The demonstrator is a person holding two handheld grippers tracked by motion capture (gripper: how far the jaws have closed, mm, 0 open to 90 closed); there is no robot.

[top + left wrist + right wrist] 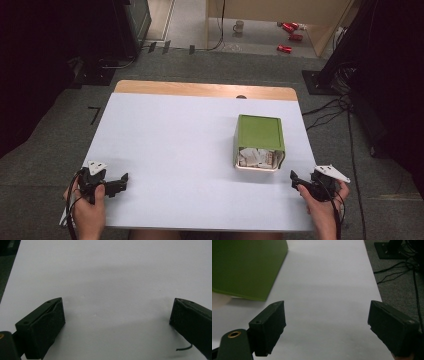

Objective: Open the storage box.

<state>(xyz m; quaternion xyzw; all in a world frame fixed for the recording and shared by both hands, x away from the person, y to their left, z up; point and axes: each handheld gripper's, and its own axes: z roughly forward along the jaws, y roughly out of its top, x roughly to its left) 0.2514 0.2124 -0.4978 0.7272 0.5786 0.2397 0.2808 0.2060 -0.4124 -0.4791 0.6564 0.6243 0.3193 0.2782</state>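
While right hand-held gripper (296, 181) gapes released, green box (259, 133) sits near, up-left; left hand-held gripper (121, 182) released.

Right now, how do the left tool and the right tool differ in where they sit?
The left tool rests over the table's near-left corner, far from the green box; the right tool sits at the near-right edge, just beside that box. Both are open with nothing between the jaws.

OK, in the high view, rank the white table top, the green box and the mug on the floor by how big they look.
1. white table top
2. green box
3. mug, smallest, though it sits far from the camera, so its real size is unsure.
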